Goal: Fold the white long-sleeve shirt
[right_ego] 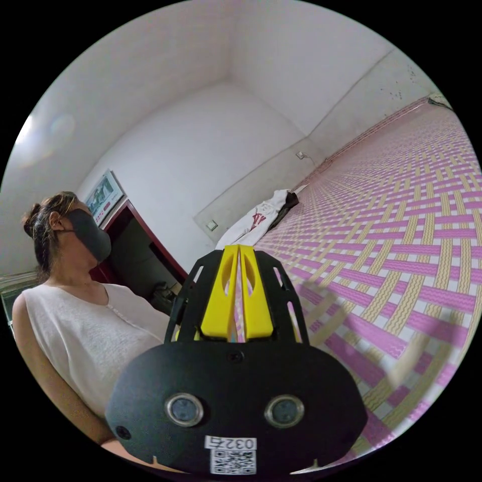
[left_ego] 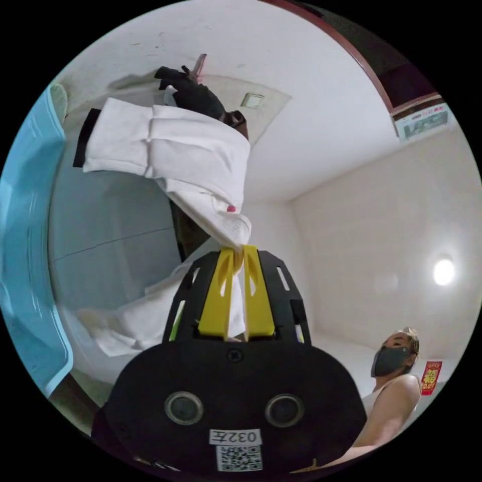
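between left hand-held gripper jaws: white shirt, lifted.

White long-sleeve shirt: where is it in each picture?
Left gripper view: the white long-sleeve shirt runs from the upper left down to the centre, pinched in the left gripper.
Right gripper view: probably the same shirt, mid-picture on the pink woven mat.
Shared landmark: the small square wall plate beside it.
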`<control>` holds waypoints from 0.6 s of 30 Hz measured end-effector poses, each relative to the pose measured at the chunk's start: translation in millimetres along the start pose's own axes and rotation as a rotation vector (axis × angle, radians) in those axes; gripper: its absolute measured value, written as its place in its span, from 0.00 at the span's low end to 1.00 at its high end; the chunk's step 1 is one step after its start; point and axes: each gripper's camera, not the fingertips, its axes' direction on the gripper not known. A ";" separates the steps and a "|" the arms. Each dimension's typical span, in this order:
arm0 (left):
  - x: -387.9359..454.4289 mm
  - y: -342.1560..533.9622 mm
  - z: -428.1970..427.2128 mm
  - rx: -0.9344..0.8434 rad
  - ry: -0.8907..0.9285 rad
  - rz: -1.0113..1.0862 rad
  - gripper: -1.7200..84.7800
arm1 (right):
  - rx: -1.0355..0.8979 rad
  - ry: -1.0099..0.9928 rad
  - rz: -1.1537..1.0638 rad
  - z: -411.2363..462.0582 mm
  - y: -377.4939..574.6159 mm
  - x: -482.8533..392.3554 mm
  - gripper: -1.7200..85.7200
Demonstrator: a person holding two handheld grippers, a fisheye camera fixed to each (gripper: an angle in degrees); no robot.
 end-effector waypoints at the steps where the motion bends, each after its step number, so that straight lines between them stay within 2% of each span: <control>1: 16.0 3.9 1.2 -0.045 -0.104 0.030 0.04 | 0.003 -0.010 -0.004 -3.7 -0.6 0.1 0.01; 4: 57.0 3.9 13.0 -0.137 -0.526 0.154 0.03 | 0.010 -0.042 -0.012 -12.9 -1.9 0.8 0.01; 5: 65.5 3.1 20.0 -0.170 -0.555 0.175 0.02 | 0.013 -0.057 -0.015 -16.7 -2.2 1.1 0.01; 11: 59.1 7.3 17.6 -0.212 -0.213 0.089 0.01 | 0.042 -0.093 -0.036 -35.3 -2.9 -0.5 0.01; 15: 79.3 13.5 18.7 -0.220 -0.137 0.115 0.01 | 0.024 -0.086 -0.047 -38.1 -6.5 -2.9 0.01; 18: 104.1 17.2 36.5 -0.259 0.004 0.112 0.01 | 0.004 -0.097 -0.054 -39.4 -10.5 -3.4 0.01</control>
